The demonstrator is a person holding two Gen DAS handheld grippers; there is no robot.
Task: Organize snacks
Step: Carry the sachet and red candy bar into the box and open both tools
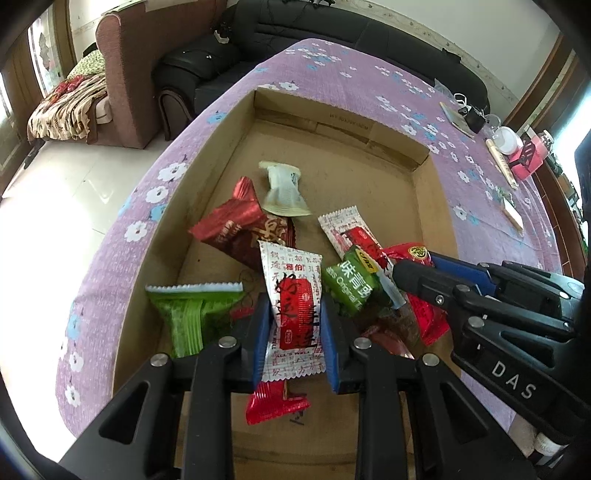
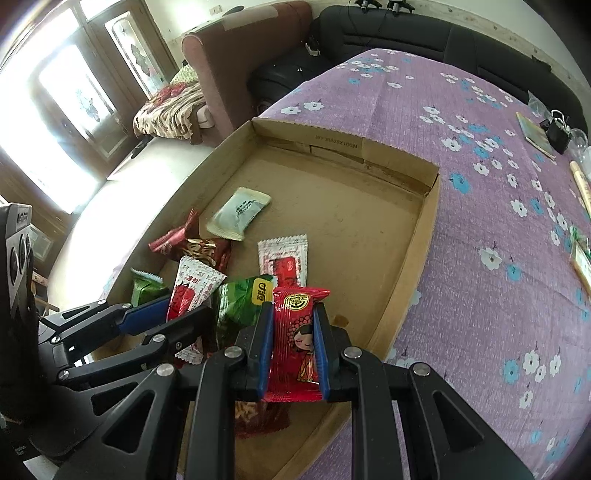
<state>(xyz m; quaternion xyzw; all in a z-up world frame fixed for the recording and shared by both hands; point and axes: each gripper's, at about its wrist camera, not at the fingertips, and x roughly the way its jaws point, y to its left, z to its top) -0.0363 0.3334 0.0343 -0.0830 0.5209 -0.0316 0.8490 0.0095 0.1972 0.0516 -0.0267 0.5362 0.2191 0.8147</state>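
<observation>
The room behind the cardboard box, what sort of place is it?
Most likely a home living room. A black sofa runs along the far wall, a brown armchair stands beside a patterned blanket, and the box sits on a purple floral tablecloth.

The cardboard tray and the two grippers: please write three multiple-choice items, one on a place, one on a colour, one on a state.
1. Where does the cream sachet lie?
A. inside the cardboard tray
B. on the purple cloth
C. on the sofa

2. What colour is the packet in the right gripper?
A. green
B. red
C. white

3. How is the left gripper?
A. open above the tray
B. shut on nothing
C. shut on the white-and-red packet

Answers:
1 A: the sachet rests on the tray floor.
2 B: the red packet shows a cartoon girl.
3 C: both blue pads press the packet's sides.
</observation>
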